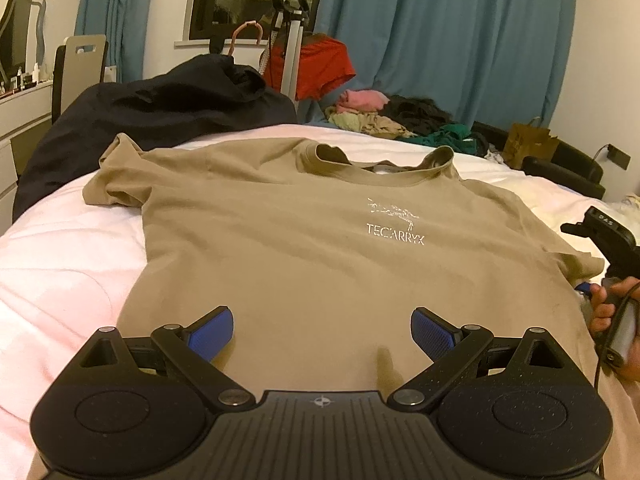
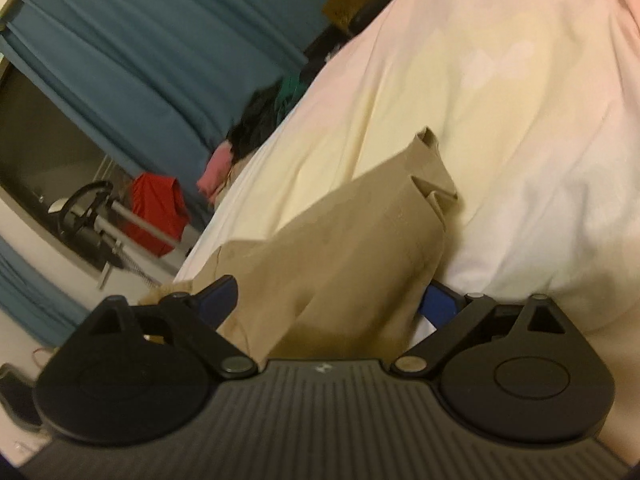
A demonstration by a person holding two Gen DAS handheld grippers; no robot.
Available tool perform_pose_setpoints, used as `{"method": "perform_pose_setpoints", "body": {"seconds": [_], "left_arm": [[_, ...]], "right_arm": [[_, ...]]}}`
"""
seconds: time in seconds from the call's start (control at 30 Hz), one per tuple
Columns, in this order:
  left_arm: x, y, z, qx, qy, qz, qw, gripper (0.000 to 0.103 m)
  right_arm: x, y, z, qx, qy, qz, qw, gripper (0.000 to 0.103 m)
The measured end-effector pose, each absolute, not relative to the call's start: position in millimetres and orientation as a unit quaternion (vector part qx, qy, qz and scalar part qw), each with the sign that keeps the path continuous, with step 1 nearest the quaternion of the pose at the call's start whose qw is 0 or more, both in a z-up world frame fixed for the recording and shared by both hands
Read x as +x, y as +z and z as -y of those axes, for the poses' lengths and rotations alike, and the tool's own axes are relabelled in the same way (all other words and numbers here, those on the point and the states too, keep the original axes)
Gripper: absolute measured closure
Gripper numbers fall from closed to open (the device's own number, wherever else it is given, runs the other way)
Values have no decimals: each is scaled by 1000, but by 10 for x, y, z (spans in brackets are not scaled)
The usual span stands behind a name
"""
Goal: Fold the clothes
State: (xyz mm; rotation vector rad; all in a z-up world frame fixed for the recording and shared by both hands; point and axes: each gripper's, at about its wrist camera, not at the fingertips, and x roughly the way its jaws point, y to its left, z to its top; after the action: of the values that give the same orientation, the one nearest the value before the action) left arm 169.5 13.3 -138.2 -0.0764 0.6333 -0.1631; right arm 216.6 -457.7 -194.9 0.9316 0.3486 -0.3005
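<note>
T-shirt (image 1: 320,240): tan, front up, white printed logo on the chest; it lies spread on the bed straight ahead of the left gripper, collar at the far end, hem just under the blue pads.
Left gripper (image 1: 322,330): jaws wide apart over the lower part of the shirt, nothing between the pads, no fabric pinched.
Right gripper (image 2: 334,300): jaws spread wide; a bunched fold of the shirt's edge (image 2: 344,252) lies in the gap between them, but the pads do not press on it.
Hand (image 1: 612,304): grips the right gripper's handle, at the far right of the left gripper, just beside the shirt's sleeve.
Bed sheet (image 1: 68,264): pale pink-white, under the shirt and on both sides of the left gripper.
Dark garment (image 1: 160,108): heaped beyond the shirt, ahead and left.
Clothes pile (image 1: 400,116): mixed colours, farther ahead, past the collar.
Curtains (image 1: 440,40): blue, at the back.
</note>
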Motion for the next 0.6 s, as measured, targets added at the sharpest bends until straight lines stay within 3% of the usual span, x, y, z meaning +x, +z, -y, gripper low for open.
{"method": "perform_pose_setpoints", "body": {"seconds": [0.13, 0.27, 0.4, 0.53, 0.6], "left_arm": [[1731, -1415, -118, -40, -83, -317, 944, 6], [1744, -1414, -122, -45, -85, -318, 943, 6], [1729, -1385, -153, -53, -82, -314, 944, 6], [1723, -1359, -203, -64, -76, -312, 945, 6], [1745, -1366, -220, -69, -73, -314, 944, 6]], "right_arm": [[2282, -1891, 4515, 426, -179, -183, 868, 8], [2335, -1852, 4446, 409, -182, -217, 868, 6], [2359, -1922, 4578, 437, -149, -144, 875, 6], [2589, -1928, 4618, 388, -155, -101, 903, 7], [2691, -2011, 4655, 388, -178, -126, 895, 22]]}}
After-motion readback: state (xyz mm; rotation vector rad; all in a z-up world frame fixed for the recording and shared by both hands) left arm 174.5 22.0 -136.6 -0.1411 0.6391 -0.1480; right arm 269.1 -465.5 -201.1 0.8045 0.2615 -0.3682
